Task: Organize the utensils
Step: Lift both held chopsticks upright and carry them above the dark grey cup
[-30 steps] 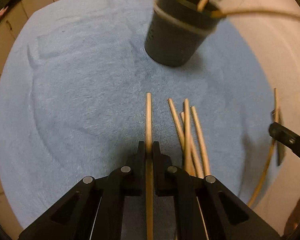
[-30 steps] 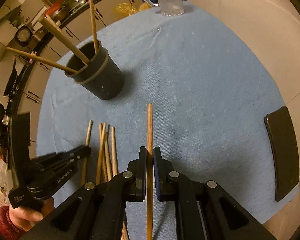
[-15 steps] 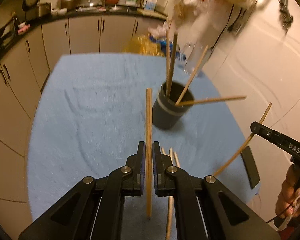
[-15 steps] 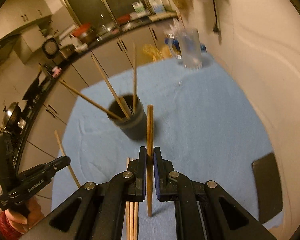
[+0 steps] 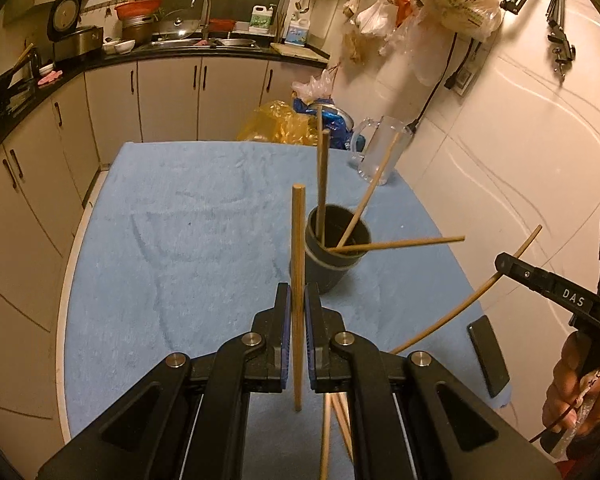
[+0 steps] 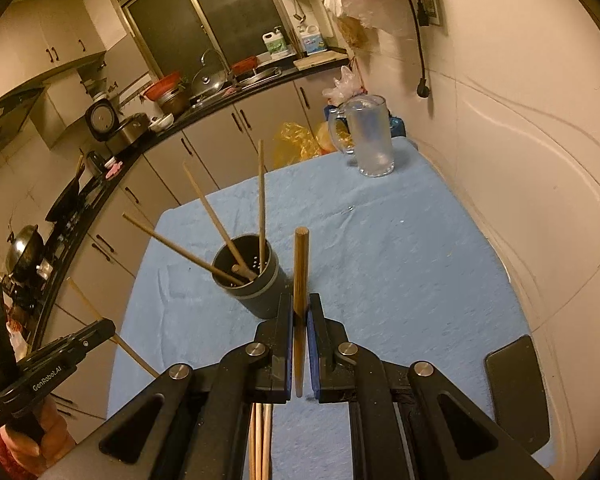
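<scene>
A dark grey utensil cup stands on the blue towel with three wooden chopsticks leaning in it. My left gripper is shut on a wooden chopstick, held upright above the towel just left of the cup. My right gripper is shut on another chopstick, upright just right of the cup. Each gripper shows in the other's view, the right one and the left one. Loose chopsticks lie on the towel below the grippers.
The blue towel covers the table. A clear glass mug stands at its far corner. A black phone lies at the right edge. A wall runs along the right, kitchen cabinets behind.
Both grippers have lifted their chopsticks off the towel and risen, tilting the chopsticks upright near the cup. The view now takes in the kitchen.
</scene>
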A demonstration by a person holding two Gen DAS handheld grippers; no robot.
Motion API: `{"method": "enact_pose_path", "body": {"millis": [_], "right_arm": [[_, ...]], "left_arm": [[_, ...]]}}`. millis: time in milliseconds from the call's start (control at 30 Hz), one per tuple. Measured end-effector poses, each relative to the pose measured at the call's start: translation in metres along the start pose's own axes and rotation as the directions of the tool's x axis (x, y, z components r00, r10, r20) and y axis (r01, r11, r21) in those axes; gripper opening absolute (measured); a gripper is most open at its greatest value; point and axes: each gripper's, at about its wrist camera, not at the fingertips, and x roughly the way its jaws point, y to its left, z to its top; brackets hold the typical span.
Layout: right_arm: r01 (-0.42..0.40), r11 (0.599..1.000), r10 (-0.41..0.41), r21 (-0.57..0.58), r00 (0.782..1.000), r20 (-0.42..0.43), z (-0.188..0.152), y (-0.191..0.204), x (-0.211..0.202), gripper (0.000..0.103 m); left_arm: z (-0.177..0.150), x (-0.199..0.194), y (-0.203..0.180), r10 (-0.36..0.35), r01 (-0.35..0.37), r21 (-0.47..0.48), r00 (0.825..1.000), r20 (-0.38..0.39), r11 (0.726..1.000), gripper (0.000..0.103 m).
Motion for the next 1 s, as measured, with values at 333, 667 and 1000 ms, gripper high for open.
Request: {"method": "enact_pose_path", "body": {"millis": [333,667,1000], "right_arm": [[-0.004,0.998,0.001,0.058,0.998,0.058,0.028,-0.022,-0.021,0.007],[-0.051,0.998,0.044,0.049,0.991,0.129,0.074,-0.020,-0.038,0.007],[-0.113,0.993,0.106,0.038,0.984,0.143,0.123,-0.002,-0.018,0.007]], "left_arm": [[0.031,-0.016,-0.014,-0.022,0.021,0.019,0.998,0.063,1.000,0.006],[0.081,-0.036,-0.031,-0.054,0.050,0.028,0.988,0.142,0.998,0.006],[0.141,-0.027,-0.056,-0.035,0.022,0.066,0.977,0.209,0.998,0.006]]}}
